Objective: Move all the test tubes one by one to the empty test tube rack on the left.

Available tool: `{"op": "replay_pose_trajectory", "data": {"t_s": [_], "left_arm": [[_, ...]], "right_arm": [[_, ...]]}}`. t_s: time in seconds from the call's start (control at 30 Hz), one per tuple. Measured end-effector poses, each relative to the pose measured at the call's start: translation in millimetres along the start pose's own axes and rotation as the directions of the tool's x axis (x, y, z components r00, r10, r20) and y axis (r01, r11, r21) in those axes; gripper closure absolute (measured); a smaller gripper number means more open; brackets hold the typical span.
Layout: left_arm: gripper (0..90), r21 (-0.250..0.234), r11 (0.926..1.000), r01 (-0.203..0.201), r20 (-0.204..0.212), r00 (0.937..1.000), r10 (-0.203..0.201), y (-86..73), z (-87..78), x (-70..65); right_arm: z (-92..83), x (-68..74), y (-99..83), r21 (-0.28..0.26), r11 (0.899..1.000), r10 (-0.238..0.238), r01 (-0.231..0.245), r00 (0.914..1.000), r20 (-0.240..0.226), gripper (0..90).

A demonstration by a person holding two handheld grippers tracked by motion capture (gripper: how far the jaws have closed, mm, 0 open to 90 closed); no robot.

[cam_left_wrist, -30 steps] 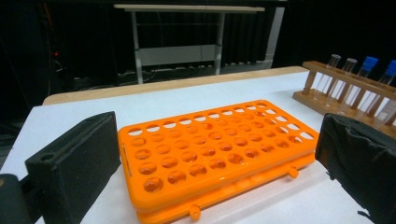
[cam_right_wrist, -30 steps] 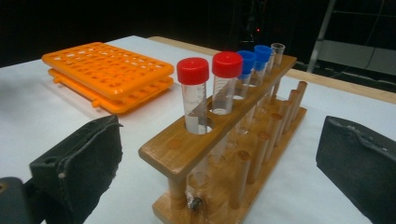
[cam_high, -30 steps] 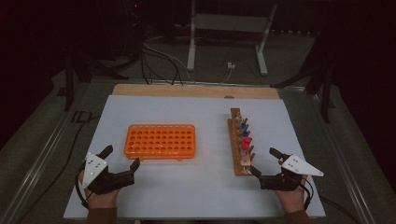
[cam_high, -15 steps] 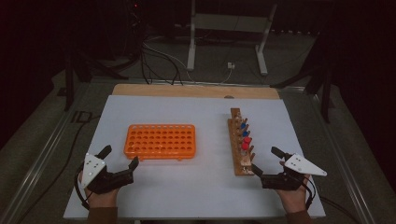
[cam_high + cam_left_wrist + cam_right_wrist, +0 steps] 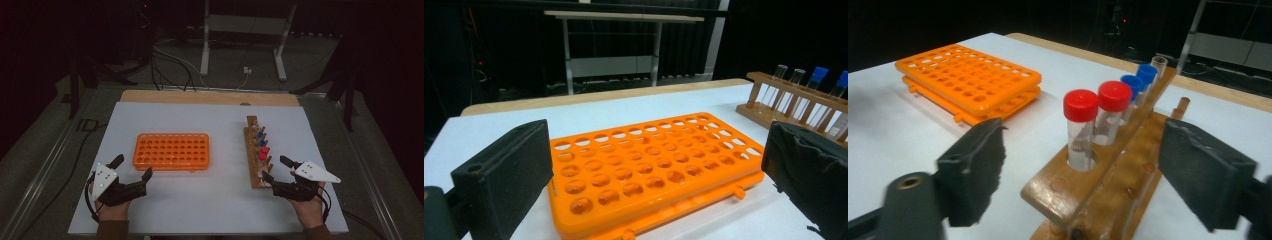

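Note:
An orange tube rack [image 5: 171,151] with empty holes lies left of centre on the white table [image 5: 220,120]. To its right stands a wooden rack [image 5: 256,159] holding two red-capped tubes [image 5: 1080,107], two blue-capped tubes [image 5: 1134,82] and clear uncapped ones. My left gripper [image 5: 132,167] stands open just in front of the orange rack [image 5: 654,170], nothing between its jaws. At the near end of the wooden rack [image 5: 1088,195] my right gripper [image 5: 274,168] is open, and the nearest red-capped tube lies in line between its jaws, untouched.
A wooden board edge [image 5: 210,97] runs along the table's far side. Beyond it are a metal stand [image 5: 245,35] and cables [image 5: 170,65] on the dark floor. White table surface lies between the two racks and in front of them.
My right gripper has edged slightly left, closer to the near end of the wooden rack. The left gripper has hardly moved.

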State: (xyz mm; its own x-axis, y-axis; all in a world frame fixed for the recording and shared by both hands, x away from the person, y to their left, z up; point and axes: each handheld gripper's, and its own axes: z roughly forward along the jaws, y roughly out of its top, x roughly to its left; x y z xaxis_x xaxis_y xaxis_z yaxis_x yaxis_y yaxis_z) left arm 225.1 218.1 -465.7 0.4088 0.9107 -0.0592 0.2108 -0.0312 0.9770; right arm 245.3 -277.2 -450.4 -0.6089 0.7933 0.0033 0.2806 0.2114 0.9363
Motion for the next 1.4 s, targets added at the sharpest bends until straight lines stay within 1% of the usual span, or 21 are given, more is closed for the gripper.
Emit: {"op": "replay_pose_trajectory", "data": {"t_s": [0.03,0.07,0.1,0.17,0.23,0.3,0.33,0.37,0.4,0.5,0.53,0.67,0.73,0.9,1.0,1.03,1.13,1.2,1.27,1.33,1.4], "left_arm": [[0.8,0.003,1.0,0.008,0.0,1.0,-0.008,-0.2,1.0,-0.4],[0.8,0.003,0.9999,0.017,-0.003,0.9999,-0.017,-0.2,2.3,-0.3],[0.8,0.003,0.9996,0.027,0.0,0.9996,-0.027,0.0,3.5,0.1],[0.8,0.002,0.9993,0.037,0.006,0.9993,-0.037,0.2,5.1,0.9],[0.8,-0.003,0.999,0.045,0.002,0.999,-0.045,-0.2,3.3,1.4],[0.8,-0.004,0.9989,0.047,-0.001,0.9989,-0.047,-0.1,2.1,2.0],[0.8,-0.011,0.9987,0.05,-0.005,0.9987,-0.05,0.1,1.4,2.5],[0.8,-0.014,0.9982,0.058,-0.005,0.9983,-0.058,0.2,0.3,3.9],[0.8,-0.014,0.9982,0.058,-0.005,0.9983,-0.058,0.2,0.3,3.9],[0.8,-0.013,0.9968,0.078,0.0,0.9969,-0.078,-0.9,0.3,5.3],[0.8,-0.012,0.997,0.076,-0.001,0.9971,-0.076,-0.8,0.3,5.1],[0.8,-0.009,0.9977,0.068,-0.002,0.9977,-0.068,-0.7,-0.1,4.5],[0.8,-0.007,0.9977,0.068,-0.002,0.9977,-0.068,-0.8,-0.2,4.1],[0.8,-0.006,0.9977,0.068,-0.005,0.9977,-0.068,-0.9,-1.3,4.5],[0.8,0.0,0.998,0.064,-0.008,0.9979,-0.064,-0.9,-1.3,4.1],[0.8,0.004,0.9983,0.059,-0.009,0.9982,-0.059,-0.9,-1.3,3.8],[0.8,0.011,0.9986,0.052,-0.006,0.9987,-0.052,-0.9,-0.6,2.7],[0.9,0.019,0.9986,0.05,-0.006,0.9987,-0.05,-0.9,-0.3,2.3],[0.9,0.024,0.998,0.059,0.002,0.9983,-0.059,-0.9,0.1,2.3],[0.9,0.033,0.9964,0.078,0.023,0.9966,-0.079,-0.7,1.5,1.3],[0.9,0.05,0.9966,0.066,0.04,0.9969,-0.068,2.1,4.1,-1.4]], "right_arm": [[1.3,0.9,0.8,0.002,1.0,-0.003,0.003,1.0,-0.007,21.4],[4.4,4.4,1.9,0.011,1.0,-0.015,0.015,0.9997,0.017,25.8],[6.2,6.0,2.3,0.015,1.0,-0.022,0.021,0.9994,0.026,27.6],[11.0,7.4,3.3,0.027,0.999,-0.035,0.035,0.999,0.026,30.4],[17.2,7.9,4.4,0.052,0.998,-0.034,0.033,0.9992,0.022,35.8],[22.9,8.9,4.8,0.064,0.997,-0.036,0.034,0.9989,0.03,41.8],[22.9,8.9,4.8,0.064,0.997,-0.036,0.034,0.9989,0.03,41.8],[29.1,9.3,4.6,0.087,0.996,-0.041,0.037,0.9981,0.045,48.1],[30.8,9.6,4.5,0.092,0.995,-0.044,0.039,0.9977,0.051,51.1],[37.4,8.8,5.1,0.104,0.994,-0.044,0.038,0.9974,0.057,56.6],[38.9,8.6,5.3,0.106,0.994,-0.042,0.035,0.9974,0.058,59.4],[44.3,8.2,5.5,0.114,0.993,-0.049,0.04,0.9959,0.076,65.5],[44.7,8.5,5.7,0.107,0.994,-0.037,0.027,0.9957,0.085,69.6],[44.5,10.0,6.2,0.1,0.994,-0.042,0.033,0.9955,0.085,70.8],[42.4,10.5,8.1,0.086,0.996,-0.046,0.039,0.9954,0.084,71.0],[39.3,10.4,10.6,0.072,0.997,-0.045,0.039,0.9954,0.084,71.0],[34.2,9.4,15.3,0.053,0.998,-0.037,0.033,0.996,0.082,71.1],[30.9,8.1,19.0,0.036,0.999,-0.021,0.019,0.997,0.074,71.1],[27.7,7.0,23.7,0.022,1.0,-0.009,0.007,0.9977,0.067,71.1],[24.7,6.7,29.1,0.019,1.0,-0.001,0.0,0.9979,0.065,71.2],[22.4,6.5,34.9,0.016,1.0,0.006,-0.007,0.9983,0.058,71.2]]}}
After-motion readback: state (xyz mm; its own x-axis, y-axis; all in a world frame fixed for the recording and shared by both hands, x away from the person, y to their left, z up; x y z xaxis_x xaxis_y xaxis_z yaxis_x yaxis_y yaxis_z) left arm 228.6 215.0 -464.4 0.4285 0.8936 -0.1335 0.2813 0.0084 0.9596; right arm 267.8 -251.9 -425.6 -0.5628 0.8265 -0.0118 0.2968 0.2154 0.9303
